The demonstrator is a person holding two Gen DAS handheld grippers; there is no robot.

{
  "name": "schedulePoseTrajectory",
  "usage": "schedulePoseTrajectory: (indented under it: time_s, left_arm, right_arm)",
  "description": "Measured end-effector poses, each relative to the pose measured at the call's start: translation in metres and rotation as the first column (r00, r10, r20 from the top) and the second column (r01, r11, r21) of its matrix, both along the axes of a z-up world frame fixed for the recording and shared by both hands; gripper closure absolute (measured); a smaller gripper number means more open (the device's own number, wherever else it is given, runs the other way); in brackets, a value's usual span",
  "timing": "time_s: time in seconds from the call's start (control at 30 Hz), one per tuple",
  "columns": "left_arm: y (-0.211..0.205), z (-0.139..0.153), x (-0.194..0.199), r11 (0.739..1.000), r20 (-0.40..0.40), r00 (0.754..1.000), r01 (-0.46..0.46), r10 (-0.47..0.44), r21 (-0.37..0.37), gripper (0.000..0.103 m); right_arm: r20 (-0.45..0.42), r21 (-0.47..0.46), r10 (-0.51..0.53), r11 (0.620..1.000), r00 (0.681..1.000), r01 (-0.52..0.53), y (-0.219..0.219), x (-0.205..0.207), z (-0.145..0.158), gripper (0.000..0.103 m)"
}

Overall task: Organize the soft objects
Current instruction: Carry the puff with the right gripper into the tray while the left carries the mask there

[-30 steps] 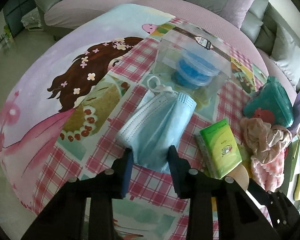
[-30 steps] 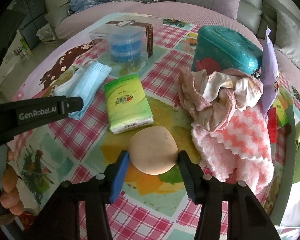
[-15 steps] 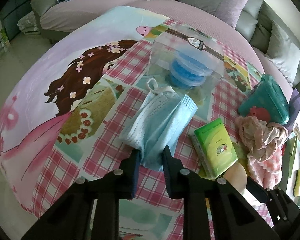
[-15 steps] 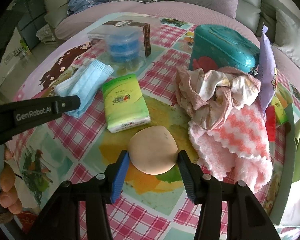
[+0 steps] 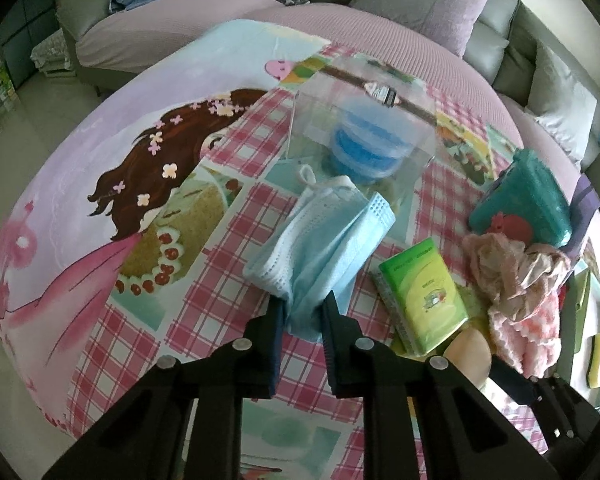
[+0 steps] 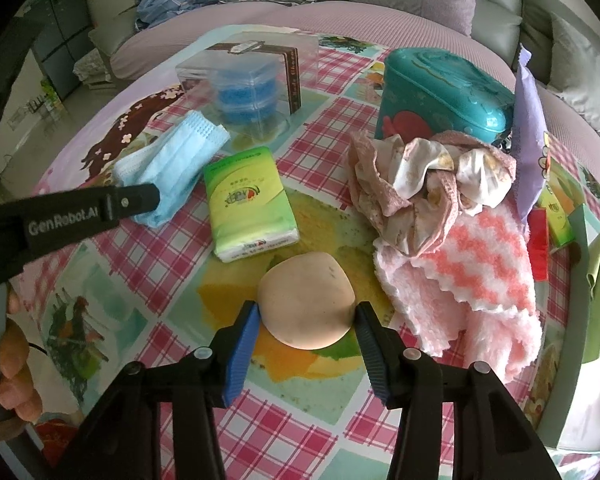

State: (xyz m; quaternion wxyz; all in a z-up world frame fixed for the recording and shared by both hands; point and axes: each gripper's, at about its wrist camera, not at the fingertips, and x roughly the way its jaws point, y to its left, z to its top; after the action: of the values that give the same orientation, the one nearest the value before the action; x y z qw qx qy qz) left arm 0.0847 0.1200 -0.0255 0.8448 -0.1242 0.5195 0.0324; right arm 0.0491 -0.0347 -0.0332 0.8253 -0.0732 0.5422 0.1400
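My left claw (image 5: 302, 312) had just been closing, pinched near end of face masks (image 5: 320, 248) lying ahead on surface (image 5: 220, 280), for lifting. My right claw (image 6: 306, 320) clamped round beige sponge (image 6: 306, 304) between pads; towel (image 6: 472, 288) just right.

Both grippers are built of black plastic arms fastened with silver screws. The right gripper (image 6: 306, 312) is fitted with blue ribbed pads (image 6: 242, 350); "GenRobot.AI" is printed in white on the left gripper (image 6: 156, 200).

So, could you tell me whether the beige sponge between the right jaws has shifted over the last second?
No. The beige sponge lies where it did, just below the green tissue pack, on the same yellow patch.
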Motion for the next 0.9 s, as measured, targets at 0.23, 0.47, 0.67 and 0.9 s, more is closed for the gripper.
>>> schedulePoseTrajectory:
  time_s: [0.23,0.47,0.67,0.9]
  left_arm:
    - [0.001,0.026,-0.009,1.000,0.077,0.997,0.001,0.000,-0.006,0.087]
    - [-0.007,0.061,-0.021,1.000,0.177,0.984,0.020,-0.020,0.004,0.087]
    - [-0.030,0.079,-0.021,0.997,0.216,0.974,0.071,-0.074,0.021,0.087]
    - [-0.076,0.102,-0.015,0.987,0.245,0.956,0.158,-0.163,0.041,0.087]
  right_arm:
    - [0.034,0.024,-0.014,1.000,0.999,0.013,-0.012,-0.007,0.019,0.052]
    - [0.083,0.058,-0.045,0.997,0.996,0.040,-0.028,-0.012,0.044,0.052]
    - [0.103,0.085,-0.094,0.993,0.990,0.086,-0.050,-0.012,0.060,0.052]
    - [0.133,0.105,-0.179,0.980,0.975,0.166,-0.094,-0.010,0.083,0.052]
